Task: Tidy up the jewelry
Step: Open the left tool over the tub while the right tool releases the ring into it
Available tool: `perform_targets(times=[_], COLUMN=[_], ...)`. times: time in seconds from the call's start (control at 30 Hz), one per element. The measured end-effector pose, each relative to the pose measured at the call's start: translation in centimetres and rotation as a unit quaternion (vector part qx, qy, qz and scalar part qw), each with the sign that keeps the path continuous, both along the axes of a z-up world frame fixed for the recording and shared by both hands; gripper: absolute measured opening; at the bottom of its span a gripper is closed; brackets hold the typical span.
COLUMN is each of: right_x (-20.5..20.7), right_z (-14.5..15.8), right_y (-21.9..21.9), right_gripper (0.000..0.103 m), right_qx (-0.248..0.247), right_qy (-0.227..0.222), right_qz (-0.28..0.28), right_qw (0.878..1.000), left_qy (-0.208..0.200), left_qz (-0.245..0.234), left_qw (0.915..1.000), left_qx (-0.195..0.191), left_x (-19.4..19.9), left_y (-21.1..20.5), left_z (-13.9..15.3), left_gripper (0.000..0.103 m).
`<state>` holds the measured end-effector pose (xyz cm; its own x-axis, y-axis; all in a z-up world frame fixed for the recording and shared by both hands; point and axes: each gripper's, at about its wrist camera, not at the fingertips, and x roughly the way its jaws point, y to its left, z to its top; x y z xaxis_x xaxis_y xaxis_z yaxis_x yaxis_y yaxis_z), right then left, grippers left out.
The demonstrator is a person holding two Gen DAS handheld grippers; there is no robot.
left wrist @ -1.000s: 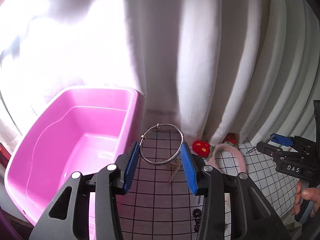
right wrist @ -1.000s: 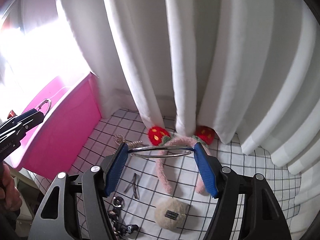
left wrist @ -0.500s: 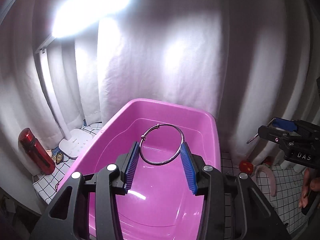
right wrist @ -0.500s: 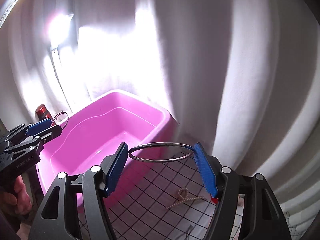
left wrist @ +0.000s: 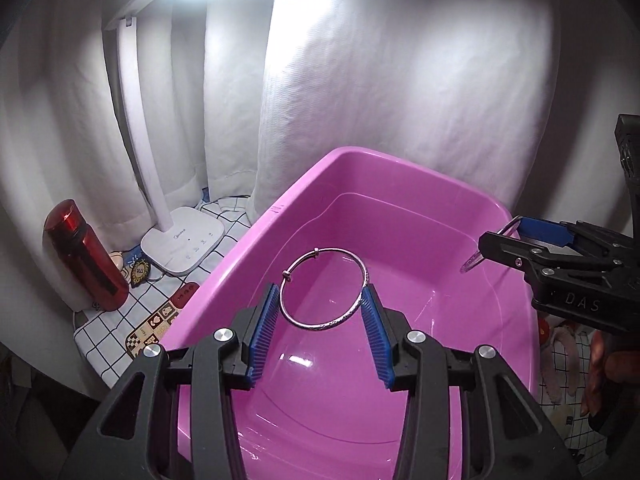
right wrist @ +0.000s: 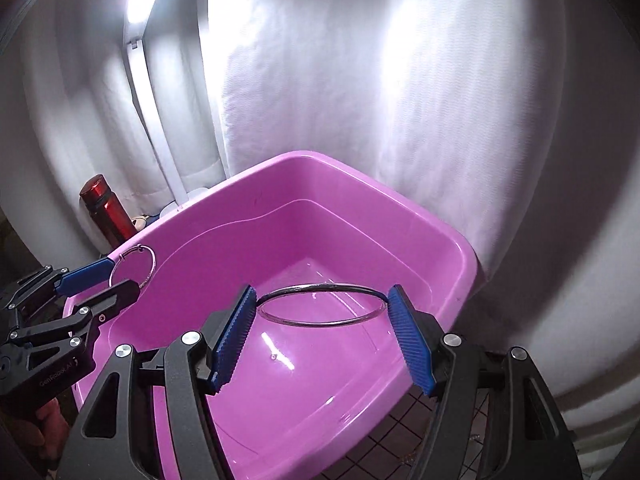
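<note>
Over pink tub (left wrist: 400,184): L bangle (left wrist: 322,288) upright; R bangle (right wrist: 322,305) lies flat.

Two silver bangles (left wrist: 323,288) (right wrist: 322,305) above empty pink tub (left wrist: 400,216)

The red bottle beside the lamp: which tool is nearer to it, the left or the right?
Left. The left tool holds its bangle over the pink tub on the side near the red bottle. The right tool hangs over the tub's other side, farther away.
</note>
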<state>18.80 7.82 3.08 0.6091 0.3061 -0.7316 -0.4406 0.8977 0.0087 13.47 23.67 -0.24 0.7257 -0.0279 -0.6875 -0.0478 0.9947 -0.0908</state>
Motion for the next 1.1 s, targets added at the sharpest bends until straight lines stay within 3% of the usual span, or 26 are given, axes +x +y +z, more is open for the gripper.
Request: perform_targets(times=[0.23,0.27,0.3,0.33,0.5,0.57,0.6,0.63,0.73,1.1], right_x=[2.1,2.3,2.5,2.6,2.7,2.7,2.8,2.8,2.7,1.1], right_z=[-3.0,-3.3,-3.6,-3.8,-4.4,-4.5,-4.4,-4.4,-4.2,-2.8], right_y=[1.2,1.2,1.2,1.3,1.2,1.2,1.2,1.2,1.1,0.5], right_gripper=[0.065,0.065,0.065,0.065,0.066,0.066,0.066,0.069,0.069,0.069], right_qx=[-0.016,-0.017,-0.018,-0.019,-0.024,-0.023,-0.023,-0.022,-0.019,-0.008], right_qy=[0.036,0.04,0.043,0.046,0.054,0.055,0.056,0.057,0.057,0.043], right_qz=[-0.009,-0.011,-0.013,-0.015,-0.022,-0.025,-0.028,-0.03,-0.034,-0.037], right_qw=[0.999,0.999,0.999,0.999,0.998,0.998,0.998,0.998,0.998,0.998], left_qy=[0.048,0.046,0.046,0.052,0.06,0.064,0.064,0.063,0.045,0.053], left_qz=[0.006,0.006,0.007,0.009,0.014,0.015,0.016,0.018,0.021,0.041], left_qw=[0.9988,0.9989,0.9989,0.9986,0.998,0.9977,0.9977,0.9978,0.9987,0.9977], left_qx=[-0.009,-0.013,-0.008,-0.003,-0.011,-0.013,-0.012,-0.01,-0.009,-0.008], left_x=[1.7,1.7,1.7,1.9,2.1,2.2,2.1,2.1,1.6,0.9], left_y=[0.3,0.4,0.4,0.4,1.0,1.2,1.2,1.3,1.4,2.0], left_z=[-2.2,-2.2,-2.2,-2.4,-2.7,-2.8,-2.7,-2.6,-2.0,-1.8], left_gripper=[0.042,0.04,0.02,0.016,0.016,0.022,0.031,0.047,0.071,0.079])
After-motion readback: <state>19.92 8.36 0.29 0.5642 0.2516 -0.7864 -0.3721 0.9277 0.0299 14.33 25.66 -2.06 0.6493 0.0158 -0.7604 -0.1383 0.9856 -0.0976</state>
